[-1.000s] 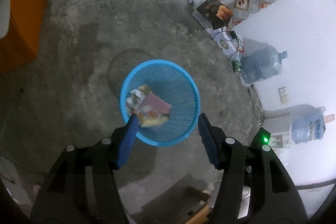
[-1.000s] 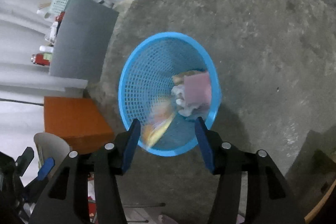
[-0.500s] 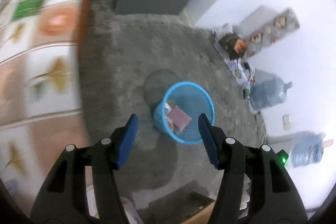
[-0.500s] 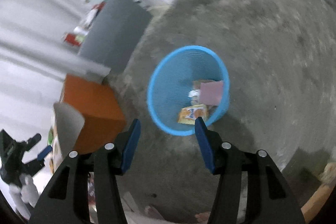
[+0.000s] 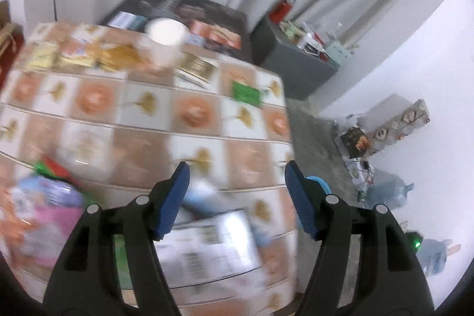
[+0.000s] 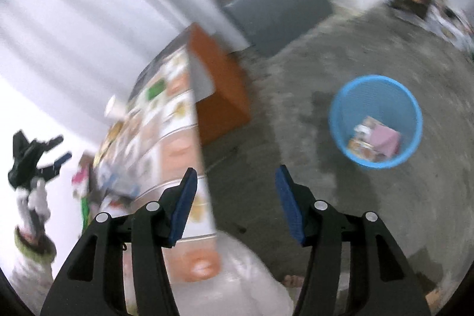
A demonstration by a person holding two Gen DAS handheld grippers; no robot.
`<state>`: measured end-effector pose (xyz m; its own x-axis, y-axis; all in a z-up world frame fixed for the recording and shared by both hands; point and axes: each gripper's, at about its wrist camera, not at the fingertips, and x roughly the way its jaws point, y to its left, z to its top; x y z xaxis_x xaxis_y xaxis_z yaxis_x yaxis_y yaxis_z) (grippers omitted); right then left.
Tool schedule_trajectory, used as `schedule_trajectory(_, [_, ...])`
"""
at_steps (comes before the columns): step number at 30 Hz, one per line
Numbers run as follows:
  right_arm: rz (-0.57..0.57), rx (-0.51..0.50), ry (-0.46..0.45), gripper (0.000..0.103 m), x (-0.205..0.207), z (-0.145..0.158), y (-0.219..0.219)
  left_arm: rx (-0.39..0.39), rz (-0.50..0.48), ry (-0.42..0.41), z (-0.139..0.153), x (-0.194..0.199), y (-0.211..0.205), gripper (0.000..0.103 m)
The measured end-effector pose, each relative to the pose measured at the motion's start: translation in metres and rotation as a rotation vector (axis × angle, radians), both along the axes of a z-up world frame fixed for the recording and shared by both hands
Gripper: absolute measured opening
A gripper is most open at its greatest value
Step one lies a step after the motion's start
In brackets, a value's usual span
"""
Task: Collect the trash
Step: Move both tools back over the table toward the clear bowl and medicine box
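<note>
1. Left gripper [image 5: 237, 191]: jaws apart, just opened wider, nothing pinched between the blue pads.
2. Below and ahead of it, a table [image 5: 142, 120] in a tiled flower-pattern cloth, badly blurred.
3. On the cloth near the pads, a pale printed box [image 5: 213, 245]; further left, pink and purple packets [image 5: 50, 206]; at the far edge, a white cup [image 5: 164, 40] and a green packet [image 5: 247, 93].
4. Right gripper [image 6: 234, 197]: jaws apart as well, just opened a touch more, empty, over the table edge and bare concrete floor [image 6: 296, 96].
5. Well off to its right, the blue basket [image 6: 340, 120] upright on the floor, trash inside: a pink sheet [image 6: 385, 138] and printed wrappers [image 6: 360, 145].
6. Behind, an orange cabinet side [image 6: 219, 85] and a grey cabinet [image 6: 278, 11].
</note>
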<state>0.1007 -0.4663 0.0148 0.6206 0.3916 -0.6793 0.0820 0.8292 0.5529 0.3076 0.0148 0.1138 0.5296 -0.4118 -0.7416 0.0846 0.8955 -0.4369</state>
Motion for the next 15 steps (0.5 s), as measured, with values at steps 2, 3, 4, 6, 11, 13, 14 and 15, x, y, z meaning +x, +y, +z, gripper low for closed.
schedule_trajectory(2, [0.064,-0.024,-0.004,0.057,0.009,0.010,0.028,0.021,0.001,-0.008,0.000,-0.004,0.028,0.063])
schedule_trajectory(3, [0.109,-0.043,-0.008,0.057,0.016,0.017,0.049,0.043,-0.006,-0.008,-0.003,-0.006,0.040,0.063])
schedule_trajectory(4, [0.135,-0.061,-0.011,0.059,0.020,0.020,0.062,0.060,-0.007,-0.014,-0.006,-0.008,0.050,0.063])
schedule_trajectory(6, [0.196,-0.117,-0.024,0.061,0.029,0.028,0.093,0.090,-0.035,-0.025,-0.012,-0.011,0.066,0.063])
schedule_trajectory(11, [0.346,-0.338,-0.107,0.063,0.049,0.038,0.172,0.139,-0.107,-0.058,-0.029,-0.011,0.085,0.068])
schedule_trajectory(13, [0.391,-0.395,-0.136,0.063,0.056,0.036,0.192,0.166,-0.137,-0.069,-0.035,-0.007,0.088,0.070])
schedule_trajectory(14, [0.413,-0.405,-0.141,0.063,0.060,0.036,0.201,0.173,-0.144,-0.068,-0.038,-0.007,0.087,0.071])
schedule_trajectory(15, [0.445,-0.417,-0.150,0.062,0.065,0.033,0.211,0.184,-0.153,-0.060,-0.042,-0.004,0.089,0.072])
